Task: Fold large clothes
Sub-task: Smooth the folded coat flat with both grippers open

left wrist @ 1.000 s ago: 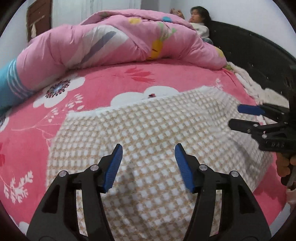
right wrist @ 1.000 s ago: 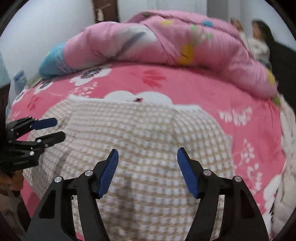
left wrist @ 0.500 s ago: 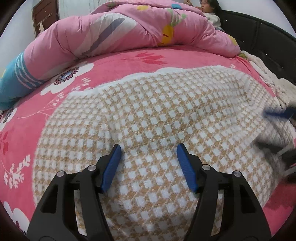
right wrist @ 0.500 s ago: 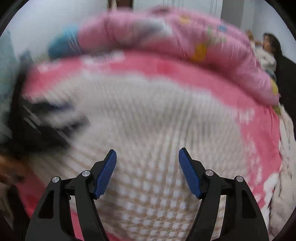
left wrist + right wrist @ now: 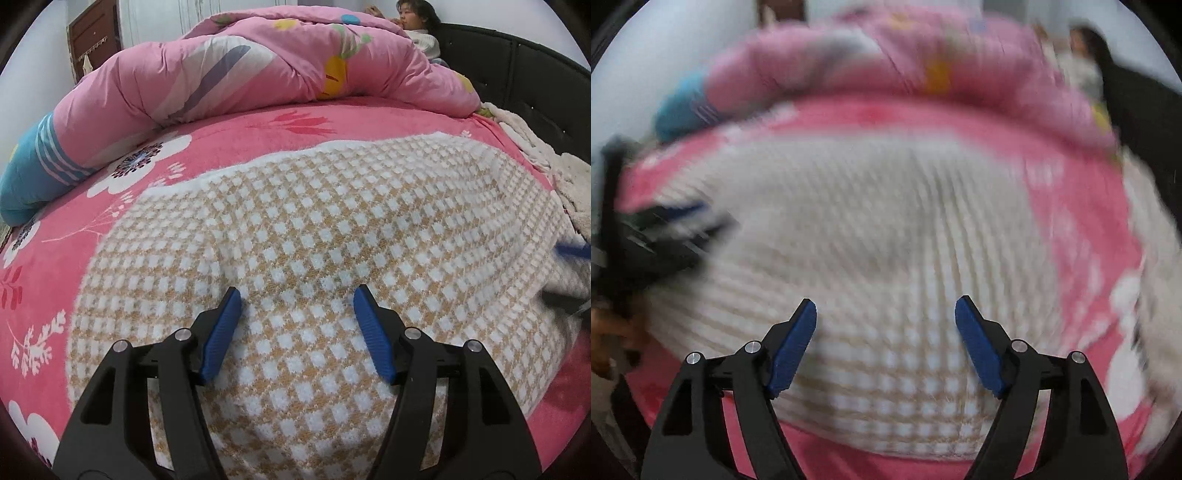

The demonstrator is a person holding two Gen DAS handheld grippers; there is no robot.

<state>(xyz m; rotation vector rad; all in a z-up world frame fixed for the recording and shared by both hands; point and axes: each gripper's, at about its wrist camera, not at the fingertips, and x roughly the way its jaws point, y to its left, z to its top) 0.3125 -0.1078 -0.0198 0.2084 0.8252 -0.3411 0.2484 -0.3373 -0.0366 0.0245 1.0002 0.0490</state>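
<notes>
A large tan-and-white checked knit garment [image 5: 317, 236] lies folded flat on the pink flowered bed sheet [image 5: 55, 266]. My left gripper [image 5: 295, 299] hovers open just over its near part, nothing between the blue pads. At the right edge of the left wrist view the right gripper [image 5: 570, 273] shows as a blur. In the blurred right wrist view the same garment [image 5: 905, 236] fills the middle. My right gripper [image 5: 886, 310] hangs over its near edge, jaws opening, nothing between them. The left gripper [image 5: 683, 225] shows blurred at the left there.
A rolled pink quilt [image 5: 240, 70] with a blue end [image 5: 33, 173] lies across the far side of the bed. A person [image 5: 417, 22] sits behind it against the black headboard [image 5: 524, 74]. A white fleece blanket [image 5: 546, 158] lies along the right side.
Both grippers have come down closer to the garment, which now fills more of each view. The right gripper's jaws stand wider than before. The right wrist view has turned blurred from motion.
</notes>
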